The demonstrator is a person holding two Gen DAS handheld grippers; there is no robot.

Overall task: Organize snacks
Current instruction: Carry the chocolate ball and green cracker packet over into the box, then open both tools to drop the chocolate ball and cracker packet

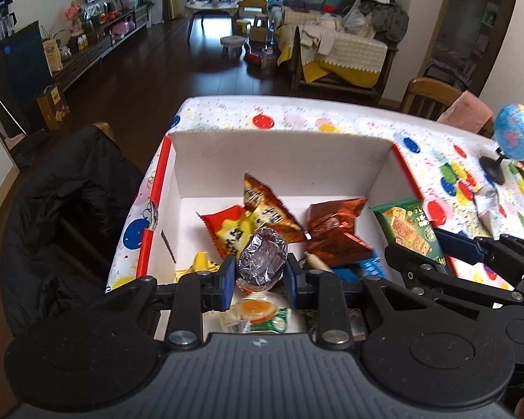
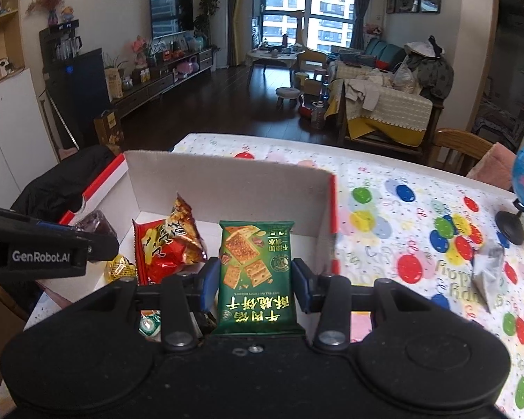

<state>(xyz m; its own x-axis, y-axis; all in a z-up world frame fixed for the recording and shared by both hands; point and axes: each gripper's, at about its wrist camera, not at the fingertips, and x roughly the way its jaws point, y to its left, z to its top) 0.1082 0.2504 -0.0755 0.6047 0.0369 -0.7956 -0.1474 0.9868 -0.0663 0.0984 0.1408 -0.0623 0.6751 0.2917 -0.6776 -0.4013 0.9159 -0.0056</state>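
My left gripper (image 1: 260, 272) is shut on a small purple foil-wrapped snack (image 1: 262, 258), held over the open white box (image 1: 279, 160) with red edges. Inside the box lie a red and yellow packet (image 1: 227, 232), a brown striped packet (image 1: 272, 209), a copper foil packet (image 1: 335, 234) and an orange-and-green packet (image 1: 262, 314). My right gripper (image 2: 255, 276) is shut on a green biscuit packet (image 2: 256, 272), held above the box's right side (image 2: 332, 223). The same green biscuit packet (image 1: 408, 234) shows at the right of the left wrist view, and the left gripper's body (image 2: 35, 248) at the left of the right wrist view.
The box stands on a table with a balloon-print cloth (image 2: 419, 244). A small blue globe (image 1: 517, 136) on a black stand and a crumpled silver wrapper (image 2: 489, 269) lie to the right. A chair with a black jacket (image 1: 70, 202) stands at the left; a wooden chair (image 2: 461, 150) behind.
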